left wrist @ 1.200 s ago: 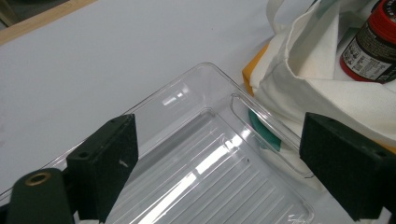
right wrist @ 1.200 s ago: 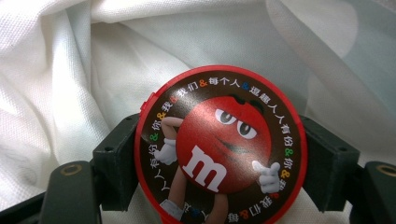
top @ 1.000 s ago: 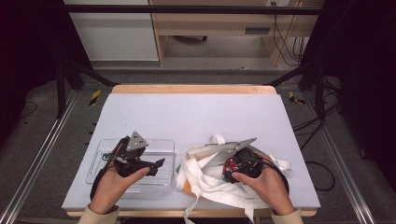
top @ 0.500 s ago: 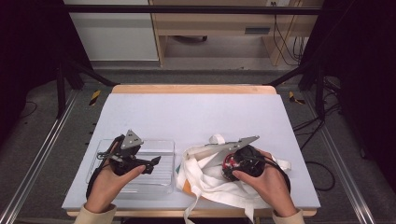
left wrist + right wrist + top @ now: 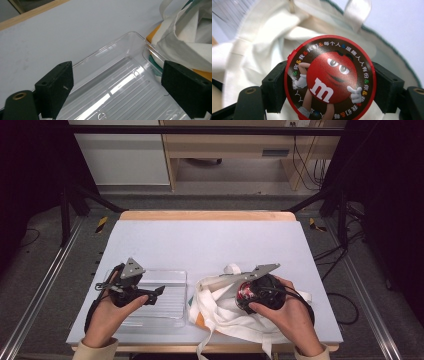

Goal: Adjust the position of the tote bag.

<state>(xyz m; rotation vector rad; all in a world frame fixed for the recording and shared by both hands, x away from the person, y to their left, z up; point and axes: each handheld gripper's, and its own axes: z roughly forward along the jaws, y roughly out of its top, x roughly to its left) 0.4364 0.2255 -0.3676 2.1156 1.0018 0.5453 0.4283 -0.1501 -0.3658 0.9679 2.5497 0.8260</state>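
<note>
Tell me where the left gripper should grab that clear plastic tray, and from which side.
Grip the clear tray by its thin raised rim, probably the right-hand wall near the corner, coming from above with one jaw inside and one outside. The tray lies flat and is wider than the jaws, so only its rim fits. The left gripper, open, hovers over it; mind the white tote bag beside it.

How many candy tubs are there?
1: the round red candy tub with a cartoon lid is clamped in the right hand-held gripper above the white cloth bag. More may hide inside the bag.

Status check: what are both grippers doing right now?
Left gripper open above clear tray. Right gripper shut on round candy tin, over white cloth bag. Nothing in the way.
</note>
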